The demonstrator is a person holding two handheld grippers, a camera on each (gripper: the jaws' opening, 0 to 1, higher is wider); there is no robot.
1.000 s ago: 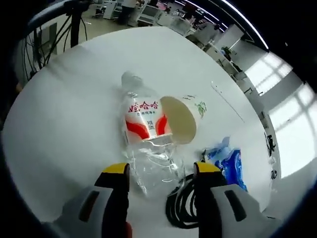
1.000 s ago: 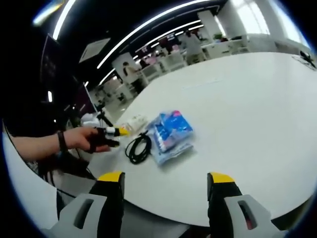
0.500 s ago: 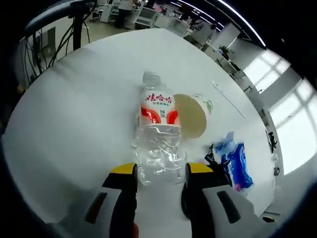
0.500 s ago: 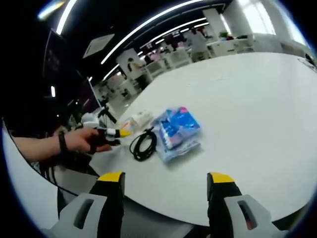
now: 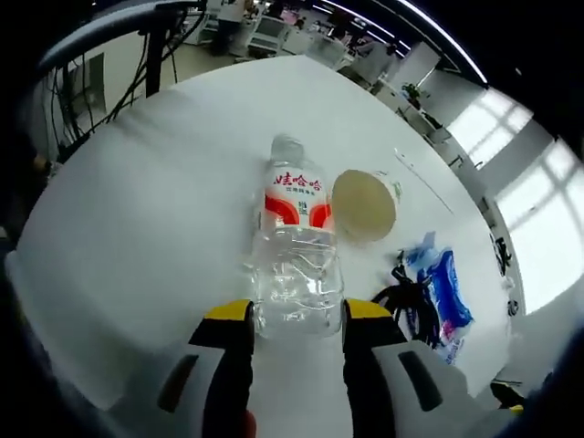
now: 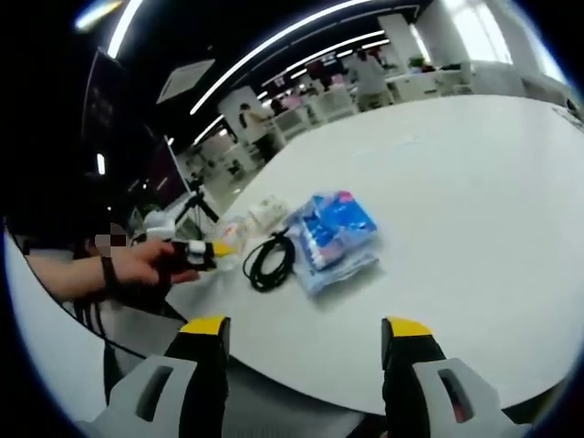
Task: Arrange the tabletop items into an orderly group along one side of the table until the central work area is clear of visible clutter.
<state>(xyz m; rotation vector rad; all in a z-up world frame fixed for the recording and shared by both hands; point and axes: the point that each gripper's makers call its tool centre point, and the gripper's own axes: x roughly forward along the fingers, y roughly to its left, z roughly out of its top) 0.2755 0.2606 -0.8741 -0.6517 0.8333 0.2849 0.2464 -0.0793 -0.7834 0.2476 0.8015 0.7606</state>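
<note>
A clear water bottle [image 5: 297, 265] with a red and white label lies with its cap pointing away from me. My left gripper [image 5: 297, 319] is shut on its base end. A paper cup [image 5: 365, 205] lies on its side just right of the bottle, mouth toward me. A coiled black cable [image 5: 406, 301] and a blue packet [image 5: 447, 292] lie further right. In the right gripper view my right gripper [image 6: 306, 333] hangs open over the table's near edge, apart from the blue packet [image 6: 338, 239] and cable [image 6: 269, 263]. A hand holds the left gripper [image 6: 196, 254] at the left.
The white table [image 5: 146, 201] stretches wide to the left and far side of the bottle. The white table [image 6: 474, 192] also runs bare to the right of the packet. Office desks, chairs and people stand in the background beyond it.
My left gripper has shut on the bottle's base. The bottle now points straight away and stands a little apart from the cup. The right gripper has stayed open and barely moved.
</note>
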